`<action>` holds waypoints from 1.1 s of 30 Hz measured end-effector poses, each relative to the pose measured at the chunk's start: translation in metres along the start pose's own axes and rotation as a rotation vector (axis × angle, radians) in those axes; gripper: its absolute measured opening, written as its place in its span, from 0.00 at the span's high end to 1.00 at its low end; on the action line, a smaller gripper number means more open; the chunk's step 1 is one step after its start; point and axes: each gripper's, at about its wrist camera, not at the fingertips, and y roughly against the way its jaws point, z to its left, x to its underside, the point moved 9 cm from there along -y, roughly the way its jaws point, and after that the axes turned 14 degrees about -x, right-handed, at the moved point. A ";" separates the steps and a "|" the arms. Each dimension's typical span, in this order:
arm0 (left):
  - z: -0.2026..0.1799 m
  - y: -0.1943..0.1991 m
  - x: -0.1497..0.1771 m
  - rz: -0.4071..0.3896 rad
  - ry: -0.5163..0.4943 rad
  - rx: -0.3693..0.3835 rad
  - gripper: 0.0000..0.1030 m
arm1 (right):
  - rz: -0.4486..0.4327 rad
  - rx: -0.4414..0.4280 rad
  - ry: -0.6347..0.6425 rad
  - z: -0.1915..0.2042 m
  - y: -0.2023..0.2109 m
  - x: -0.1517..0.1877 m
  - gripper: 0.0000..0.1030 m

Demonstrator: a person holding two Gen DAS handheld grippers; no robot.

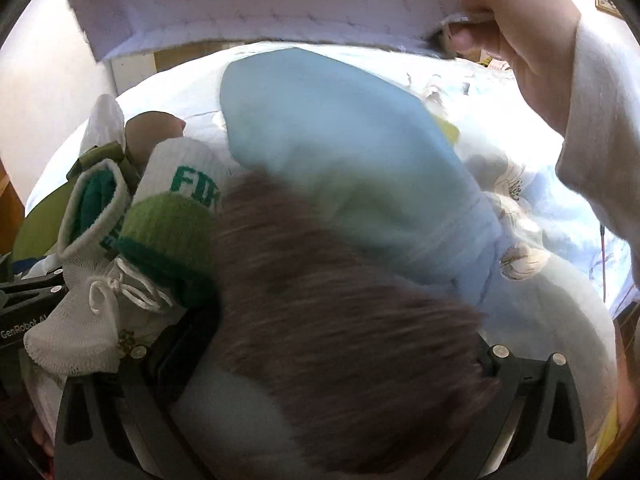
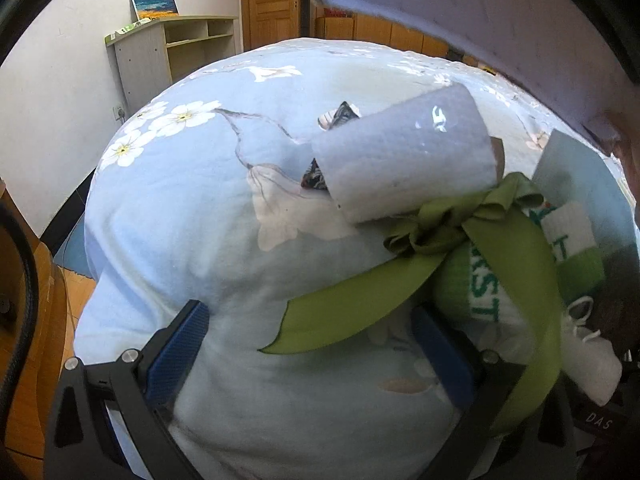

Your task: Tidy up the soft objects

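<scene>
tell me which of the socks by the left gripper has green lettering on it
The white sock, upright beside the lime-green one; it shows green letters "FIR". The lime one is plain there.

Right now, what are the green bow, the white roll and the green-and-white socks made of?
The green ribbon looks like smooth satin-type fabric: flat, creased, slightly shiny. The white roll seems to be dimpled paper towel on a brown cardboard core, maybe in clear wrap, judging by the glints. The socks look knitted, probably cotton or a blend: ribbed and fuzzy.
</scene>
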 end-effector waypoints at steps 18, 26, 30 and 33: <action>0.002 0.002 -0.005 0.004 -0.003 -0.001 0.00 | 0.003 0.001 0.001 0.000 -0.001 0.002 0.00; -0.002 0.000 -0.008 0.015 -0.004 -0.005 0.00 | 0.011 0.000 0.000 -0.001 -0.001 0.000 0.00; -0.002 -0.003 -0.009 0.028 -0.010 -0.005 0.00 | 0.014 0.005 -0.003 0.001 -0.001 0.000 0.00; -0.003 -0.004 -0.011 0.031 -0.011 -0.004 0.00 | 0.013 0.004 -0.006 0.001 -0.001 -0.001 0.00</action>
